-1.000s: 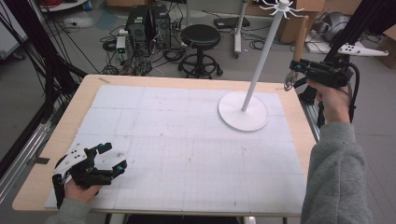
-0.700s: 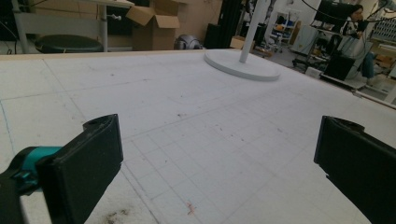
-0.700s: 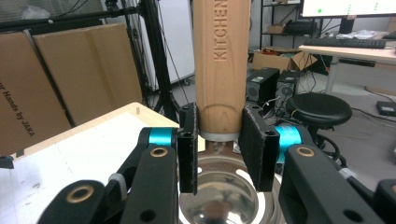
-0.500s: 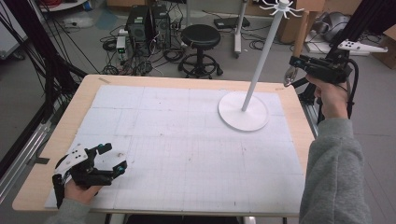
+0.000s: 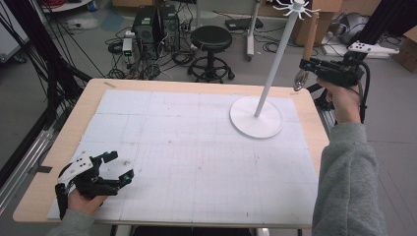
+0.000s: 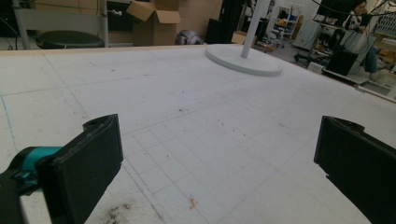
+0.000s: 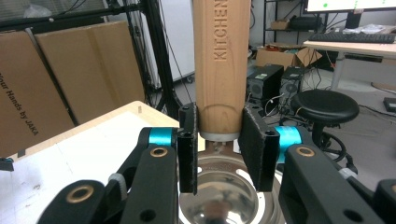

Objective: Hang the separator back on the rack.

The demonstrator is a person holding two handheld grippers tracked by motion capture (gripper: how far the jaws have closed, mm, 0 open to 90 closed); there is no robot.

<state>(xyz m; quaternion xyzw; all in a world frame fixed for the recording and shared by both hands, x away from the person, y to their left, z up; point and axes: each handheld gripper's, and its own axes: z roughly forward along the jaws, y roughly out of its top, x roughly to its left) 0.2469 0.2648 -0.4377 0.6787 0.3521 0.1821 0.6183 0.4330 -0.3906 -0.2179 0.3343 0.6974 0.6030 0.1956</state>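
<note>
The left gripper (image 5: 120, 167) is resting at 7 o'clock on the table (image 5: 59, 147), jaws spread wide with nothing between them. At 1 o'clock, the white stand (image 5: 256, 116) is sitting on the gridded mat (image 5: 196, 162). Beyond the table's 2 o'clock edge, the right gripper (image 7: 218, 151) is clamping the wooden handle (image 7: 221, 65) of a ladle, its metal bowl (image 5: 298, 77) hanging beside the pole
</note>
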